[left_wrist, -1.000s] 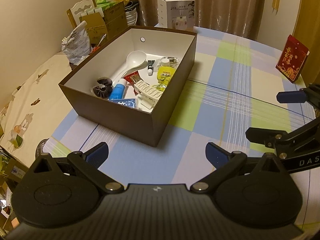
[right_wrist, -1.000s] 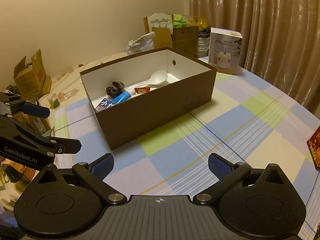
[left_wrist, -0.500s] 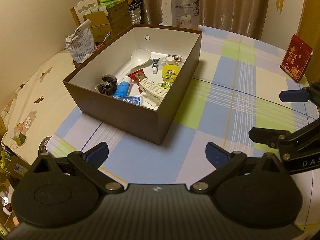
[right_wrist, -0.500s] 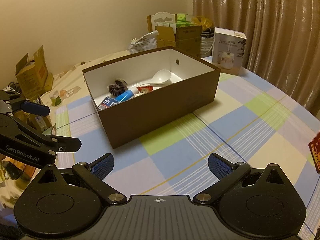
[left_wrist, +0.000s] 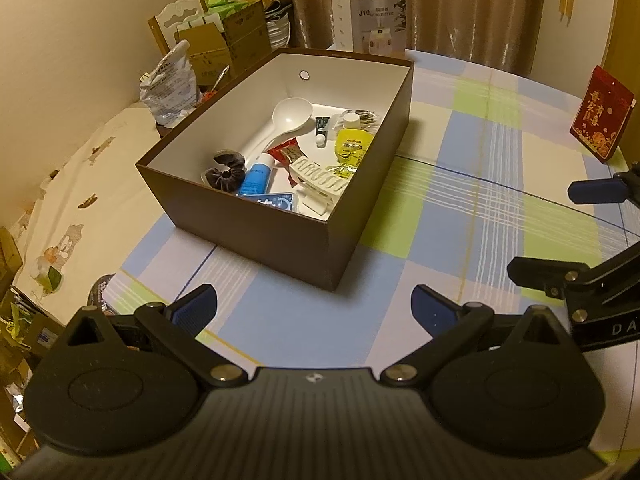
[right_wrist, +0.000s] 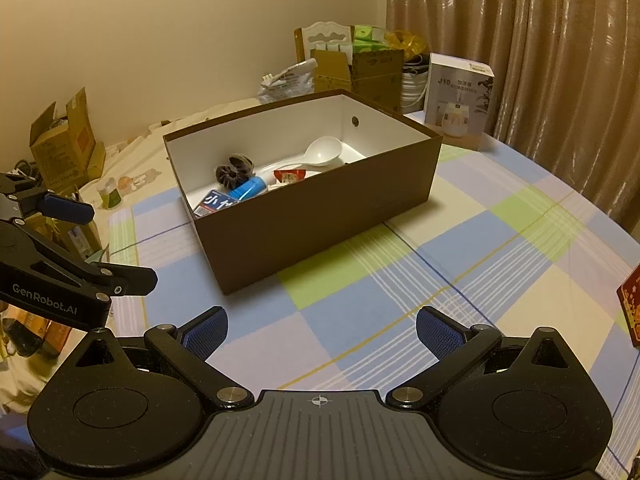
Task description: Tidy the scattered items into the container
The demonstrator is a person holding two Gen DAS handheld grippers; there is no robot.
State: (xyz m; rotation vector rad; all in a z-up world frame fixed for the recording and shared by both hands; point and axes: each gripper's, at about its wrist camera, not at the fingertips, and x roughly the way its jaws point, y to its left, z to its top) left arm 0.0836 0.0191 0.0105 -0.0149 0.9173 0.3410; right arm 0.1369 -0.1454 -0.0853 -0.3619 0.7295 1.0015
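A dim, warm-lit room with tan curtains and stacked cardboard boxes frames a table under a checked cloth [left_wrist: 460, 208] of blue, green and cream squares. On it stands the brown box [left_wrist: 256, 216], open-topped and white inside, and it holds everything that looks loose: a white spoon [left_wrist: 290, 114], a dark scrunchie [left_wrist: 226, 172], a blue tube [left_wrist: 256, 178], a red snack packet [left_wrist: 289, 153], a cream hair claw [left_wrist: 318, 174], a yellow bottle [left_wrist: 354, 144], a small dark tube [left_wrist: 321, 126] and a blue card pack [left_wrist: 276, 203] against the near wall.

These are all light things. The spoon and claw are stiff plastic and likely a little slippery; the spoon is best taken across its handle, the claw across its spine. The scrunchie is soft and would squash under any pinch. The packet is thin and crinkly, best nipped at an edge.

No stray item shows on the cloth around the box, so the tidying looks finished or nearly so.

The left gripper [left_wrist: 314, 304] hangs above the cloth short of the box's near corner, its fingers spread wide with nothing between them. The right gripper [right_wrist: 322, 330] does likewise on the other side, wide apart and empty.

Farther off stand a white carton [left_wrist: 368, 20] behind the box and a red packet [left_wrist: 602, 120] on the cloth, well apart from it.
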